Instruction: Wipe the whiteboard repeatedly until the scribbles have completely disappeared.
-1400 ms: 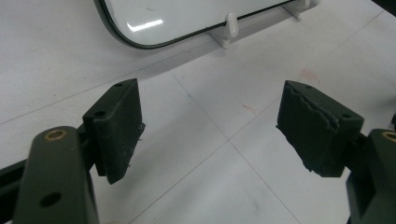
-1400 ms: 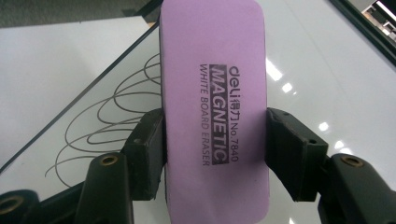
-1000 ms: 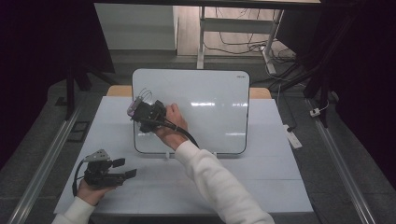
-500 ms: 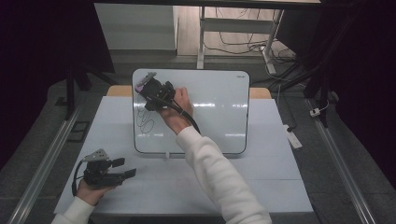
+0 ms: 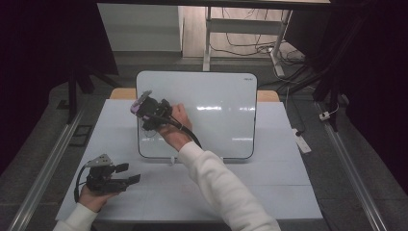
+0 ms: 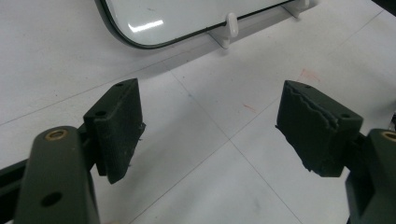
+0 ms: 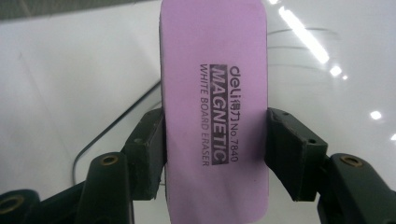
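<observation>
A whiteboard [image 5: 216, 115] leans upright on small white feet at the back of the table. My right gripper [image 5: 144, 107] is shut on a pink magnetic whiteboard eraser [image 7: 215, 107] and holds it flat against the board's left part, about halfway up; the eraser [image 5: 140, 103] pokes out toward the board's left edge. Faint pen lines [image 7: 299, 46] remain on the board beside it. My left gripper [image 5: 126, 174] rests low over the table's front left, jaws pointing right. In the left gripper view its pads [image 6: 119, 123] stand wide apart with nothing between them.
The white table [image 5: 269, 187] has faint red and blue marks [image 6: 247, 107]. The whiteboard's lower left corner [image 6: 140, 23] and one white foot [image 6: 229, 28] lie just ahead of the left gripper. A power strip [image 5: 302, 139] lies off the table's right edge.
My right gripper with the eraser swept from the board's lower left up to its top left, then came back down to the middle left. The left gripper stayed put.
</observation>
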The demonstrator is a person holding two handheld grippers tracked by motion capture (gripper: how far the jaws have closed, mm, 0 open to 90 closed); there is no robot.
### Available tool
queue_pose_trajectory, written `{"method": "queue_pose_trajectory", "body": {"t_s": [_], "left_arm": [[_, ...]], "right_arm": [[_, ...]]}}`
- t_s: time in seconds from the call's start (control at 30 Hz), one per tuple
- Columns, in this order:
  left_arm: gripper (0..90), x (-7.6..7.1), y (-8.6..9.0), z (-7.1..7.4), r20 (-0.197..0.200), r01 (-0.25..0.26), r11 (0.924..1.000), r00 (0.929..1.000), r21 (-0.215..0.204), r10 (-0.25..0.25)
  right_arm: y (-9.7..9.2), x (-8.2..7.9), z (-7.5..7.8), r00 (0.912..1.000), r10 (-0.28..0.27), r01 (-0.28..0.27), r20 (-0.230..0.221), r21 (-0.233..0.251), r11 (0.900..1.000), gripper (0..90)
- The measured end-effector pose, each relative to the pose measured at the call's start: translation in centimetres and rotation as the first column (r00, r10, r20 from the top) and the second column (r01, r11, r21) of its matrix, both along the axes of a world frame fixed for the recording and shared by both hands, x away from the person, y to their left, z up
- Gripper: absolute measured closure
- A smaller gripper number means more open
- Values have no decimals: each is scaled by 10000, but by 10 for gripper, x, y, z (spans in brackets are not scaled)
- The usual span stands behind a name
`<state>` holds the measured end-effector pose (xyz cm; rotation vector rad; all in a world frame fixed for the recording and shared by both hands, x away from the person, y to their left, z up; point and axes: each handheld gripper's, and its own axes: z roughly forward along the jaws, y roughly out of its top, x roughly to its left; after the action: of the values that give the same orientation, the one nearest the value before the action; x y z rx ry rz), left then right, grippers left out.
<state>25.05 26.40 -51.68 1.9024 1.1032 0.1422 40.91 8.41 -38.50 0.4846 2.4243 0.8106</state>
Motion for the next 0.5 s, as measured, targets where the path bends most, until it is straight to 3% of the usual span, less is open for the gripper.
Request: {"method": "queue_pose_trajectory", "body": {"t_s": [0.1,0.23,0.5], "left_arm": [[238,1,1,0,4,0,10000,10000,13,0],[238,1,0,-1,-14,26,10000,10000,27,-26],[238,1,0,-1,-22,40,10000,10000,29,-40]], "right_arm": [[-14,10,11,9993,-371,369,24,569,9977,404],[-27,19,21,9970,-711,680,290,984,9928,404],[-26,19,21,9950,-860,809,498,965,9920,403]]}}
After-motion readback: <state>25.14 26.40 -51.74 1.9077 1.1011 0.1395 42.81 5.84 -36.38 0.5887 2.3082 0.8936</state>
